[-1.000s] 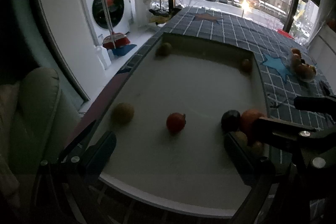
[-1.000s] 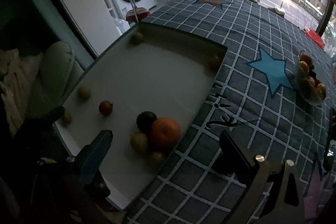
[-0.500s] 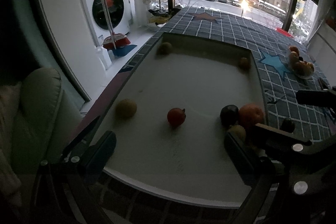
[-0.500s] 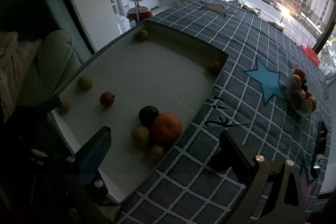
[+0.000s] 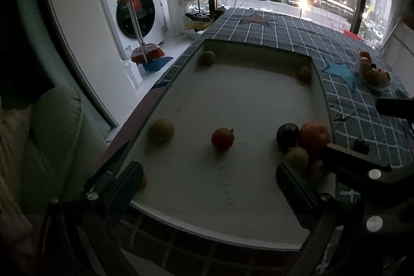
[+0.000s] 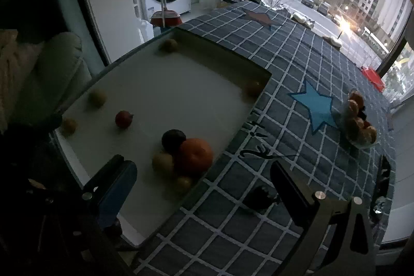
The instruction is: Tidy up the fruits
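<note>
- Fruits lie loose in a big white tray (image 5: 233, 188) on the desk (image 6: 297, 64), which has a blue checked cloth with stars.
- An orange (image 6: 194, 156), a dark plum (image 6: 172, 140) and two small yellow-green fruits touch each other in a clump by the tray's right wall.
- A red fruit (image 5: 222, 138) sits alone near the middle, and a yellow-green fruit (image 5: 161, 130) sits near the left wall.
- Two more small fruits sit in the far corners, too dim to name.
- The left tool (image 5: 207, 188) hangs over the near edge of the tray, its fingers spread wide with nothing between them.
- The right tool (image 6: 204, 188) hangs over the tray's right wall, also spread wide and holding nothing.
- In the left view, the right tool's dark arm hides part of the clump.
- Only the right view clearly shows the little orange fruit (image 6: 68, 125) in the near left corner; the left view has it half hidden behind a finger.
- A clear bowl of fruits (image 6: 359, 120) stands on the cloth, well apart from the tray.
- A small dark thing (image 6: 258, 195) lies on the cloth just beside the tray; I cannot tell what it is.
</note>
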A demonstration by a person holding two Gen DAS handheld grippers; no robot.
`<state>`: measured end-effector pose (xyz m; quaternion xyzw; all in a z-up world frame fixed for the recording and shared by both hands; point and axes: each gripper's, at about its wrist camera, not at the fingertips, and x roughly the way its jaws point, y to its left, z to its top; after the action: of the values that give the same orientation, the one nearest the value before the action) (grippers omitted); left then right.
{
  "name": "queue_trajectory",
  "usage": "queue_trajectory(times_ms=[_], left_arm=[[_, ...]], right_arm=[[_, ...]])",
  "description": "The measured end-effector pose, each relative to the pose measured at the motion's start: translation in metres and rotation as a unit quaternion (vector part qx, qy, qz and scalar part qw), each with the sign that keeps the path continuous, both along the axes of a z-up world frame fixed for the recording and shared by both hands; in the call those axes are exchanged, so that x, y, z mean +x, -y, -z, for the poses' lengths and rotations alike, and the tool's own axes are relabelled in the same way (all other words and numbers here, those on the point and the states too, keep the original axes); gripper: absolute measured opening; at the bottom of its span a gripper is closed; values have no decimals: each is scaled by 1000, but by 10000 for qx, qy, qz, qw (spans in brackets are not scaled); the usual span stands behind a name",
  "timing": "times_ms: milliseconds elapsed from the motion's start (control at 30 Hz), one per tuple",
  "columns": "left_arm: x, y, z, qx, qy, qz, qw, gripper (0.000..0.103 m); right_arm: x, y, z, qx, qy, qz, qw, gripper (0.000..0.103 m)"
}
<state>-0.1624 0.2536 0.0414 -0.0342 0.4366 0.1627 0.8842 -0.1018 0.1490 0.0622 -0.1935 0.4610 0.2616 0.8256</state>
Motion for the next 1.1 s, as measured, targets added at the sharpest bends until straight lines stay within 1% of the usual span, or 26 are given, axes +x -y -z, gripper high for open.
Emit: queue_trajectory(times_ms=[200,1100], left_arm=[[-2,5,-1,127,0,76,9999,103],[-2,5,-3,137,77,68,9999,103]], right_arm=[[-3,-1,-1,-61,77,-33,9999,103],[-3,-2,-2,-39,108,-52,9999,103]])
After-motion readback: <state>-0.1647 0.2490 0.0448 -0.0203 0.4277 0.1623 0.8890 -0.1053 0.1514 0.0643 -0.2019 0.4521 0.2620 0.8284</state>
